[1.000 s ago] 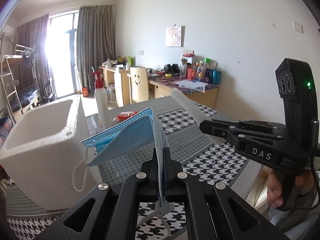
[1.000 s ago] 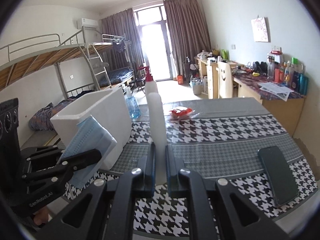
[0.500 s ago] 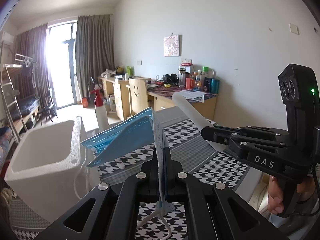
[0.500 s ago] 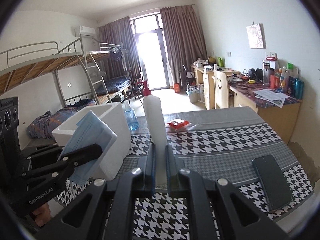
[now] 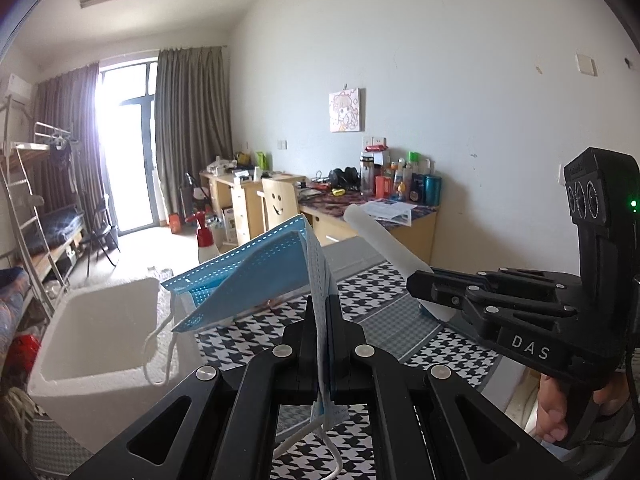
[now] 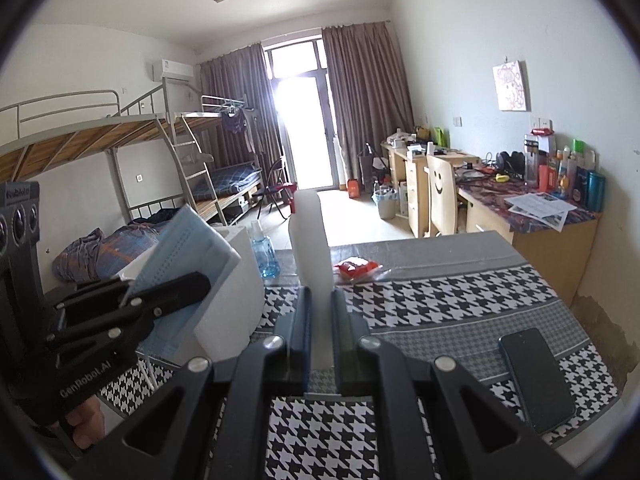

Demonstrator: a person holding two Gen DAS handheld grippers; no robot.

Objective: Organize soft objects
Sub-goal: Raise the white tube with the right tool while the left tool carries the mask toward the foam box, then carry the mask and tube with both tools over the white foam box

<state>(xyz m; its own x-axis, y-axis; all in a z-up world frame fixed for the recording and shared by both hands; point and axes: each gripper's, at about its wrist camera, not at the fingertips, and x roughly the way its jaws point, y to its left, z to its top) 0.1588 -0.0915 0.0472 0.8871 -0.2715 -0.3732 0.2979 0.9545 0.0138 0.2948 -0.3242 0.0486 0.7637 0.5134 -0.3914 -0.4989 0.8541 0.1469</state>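
Note:
My left gripper point(image 5: 323, 312) is shut on a stack of blue face masks point(image 5: 256, 276), held up above the table to the right of a white foam box point(image 5: 100, 340); ear loops dangle down. My right gripper point(image 6: 320, 300) is shut on a white foam strip point(image 6: 310, 248) that stands up between the fingers. The right gripper also shows in the left wrist view point(image 5: 424, 284) with the strip point(image 5: 380, 242). The left gripper shows in the right wrist view point(image 6: 196, 284) with the masks point(image 6: 188, 252), in front of the foam box point(image 6: 236, 292).
The table has a houndstooth cloth point(image 6: 440, 292). A black phone point(image 6: 536, 376) lies at the right front. A red packet point(image 6: 354, 268) and a blue bottle point(image 6: 264, 252) sit at the far side. A spray bottle point(image 5: 205, 236) stands behind the box.
Both grippers have risen with their loads; the table and foam box sit lower in both views. The grips have not changed.

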